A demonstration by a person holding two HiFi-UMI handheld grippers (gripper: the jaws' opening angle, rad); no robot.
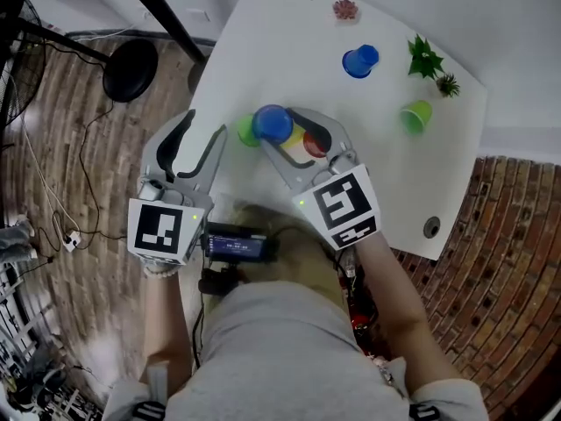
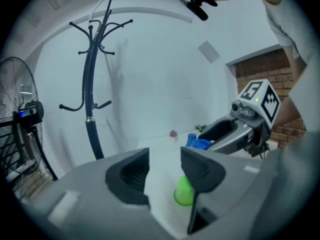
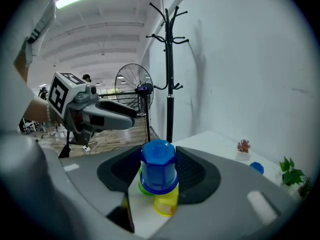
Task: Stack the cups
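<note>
A blue cup (image 3: pixel 159 166), turned upside down, sits clamped between the widely set jaws of the right gripper (image 1: pixel 285 125), both pads against its sides, above the near edge of a white table (image 1: pixel 386 182). Directly beneath it a yellow cup (image 3: pixel 167 204) lies on the tabletop, with a near green cup (image 2: pixel 184 191) just beside it toward the table's left edge; in the head view something red shows next to the yellow cup, too hidden to identify. Further across the table a second blue cup (image 1: pixel 360 60) lies well apart from the others, and a far green cup (image 1: pixel 415 116) lies on its side toward the right edge. The left gripper (image 2: pixel 164 159) hangs past the table's left edge over a wood-patterned floor (image 1: pixel 79 112), its jaws apart with nothing between them. Each gripper carries a marker cube (image 1: pixel 346 204) printed with black-and-white square patterns, not letters. A small device with a lit screen (image 1: pixel 235 244) sits at the person's waist, its display too small to read. Two small green plants (image 1: pixel 425 57) and a pink ornament (image 1: pixel 345 9) line the table's far edge, and a black coat stand (image 3: pixel 169 74) and a standing fan (image 3: pixel 134 89) are beyond it near the wall.
</note>
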